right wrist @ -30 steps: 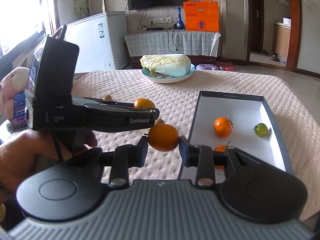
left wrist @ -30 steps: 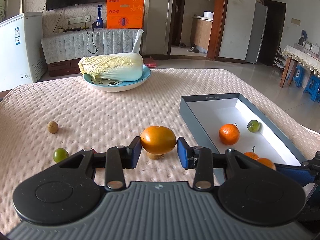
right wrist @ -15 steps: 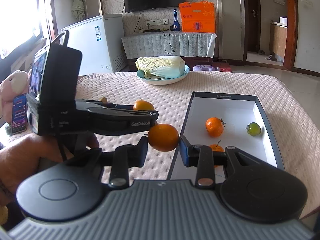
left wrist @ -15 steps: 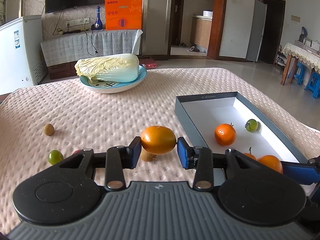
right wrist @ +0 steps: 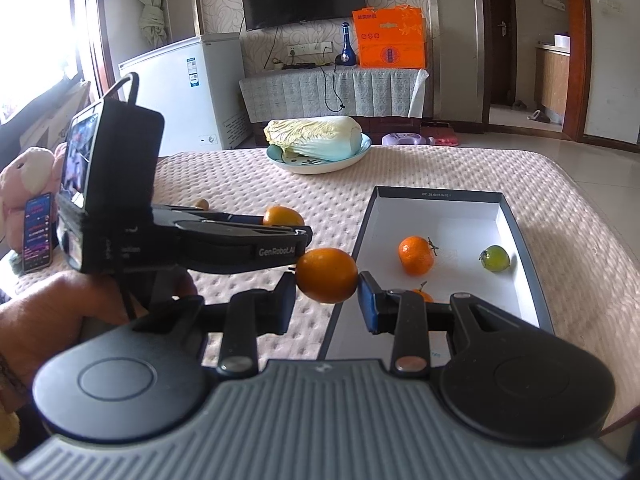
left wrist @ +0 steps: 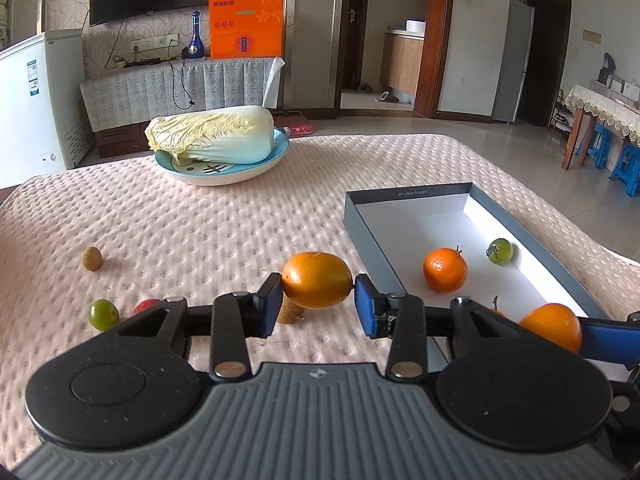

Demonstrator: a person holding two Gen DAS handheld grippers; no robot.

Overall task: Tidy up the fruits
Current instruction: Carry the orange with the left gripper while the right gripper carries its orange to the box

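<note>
Left wrist view: my left gripper point(left wrist: 317, 303) clamps an oval orange fruit point(left wrist: 317, 280) above the bedspread. At two o'clock, the grey box point(left wrist: 532, 240) holds a tangerine point(left wrist: 445, 270) and green tomato point(left wrist: 499, 251).

Right wrist view: my right gripper point(right wrist: 326, 300) clamps a round orange point(right wrist: 327, 275) beside the box's near-left corner.

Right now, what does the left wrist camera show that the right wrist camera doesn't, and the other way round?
Only the left wrist view shows the green fruit and the red fruit on the cloth, and a tan piece under the held fruit.

Only the right wrist view shows the hand, the phone and the pink toy.

Both show the box with an orange and green tomato, the cabbage, and each gripper, left and right, clamping an orange fruit.
</note>
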